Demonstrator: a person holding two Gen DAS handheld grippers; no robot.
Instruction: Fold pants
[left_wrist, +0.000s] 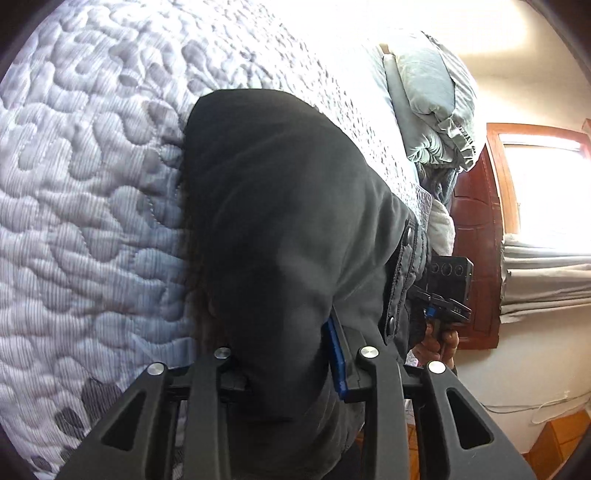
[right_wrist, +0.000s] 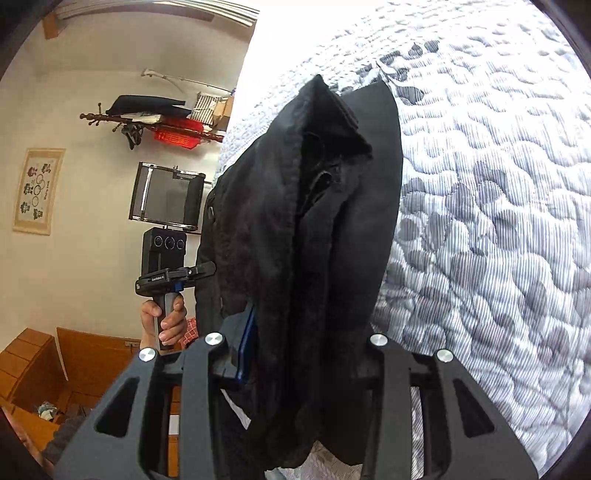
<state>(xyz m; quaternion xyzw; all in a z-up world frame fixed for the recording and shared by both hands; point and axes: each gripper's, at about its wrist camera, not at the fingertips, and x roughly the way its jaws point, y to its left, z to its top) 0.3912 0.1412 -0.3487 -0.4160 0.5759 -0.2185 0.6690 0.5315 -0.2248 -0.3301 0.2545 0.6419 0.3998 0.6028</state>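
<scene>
Black pants (left_wrist: 280, 221) hang bunched between the fingers of my left gripper (left_wrist: 291, 365), which is shut on them; a waistband with snap buttons (left_wrist: 406, 273) shows at the right. My right gripper (right_wrist: 306, 343) is also shut on the pants (right_wrist: 321, 206), whose fleecy lining and folded edge rise in front of the lens. Each gripper shows in the other's view, held by a hand: the right one in the left wrist view (left_wrist: 448, 295), the left one in the right wrist view (right_wrist: 166, 266). The pants are held over the bed.
A quilted grey-white bedspread (left_wrist: 92, 177) (right_wrist: 498, 221) lies under the pants. Pale green pillows (left_wrist: 432, 103) sit at the bed's head. A window with a curtain (left_wrist: 543, 229), a wooden door, a wall shelf (right_wrist: 159, 122) and wooden furniture (right_wrist: 74, 365) surround the bed.
</scene>
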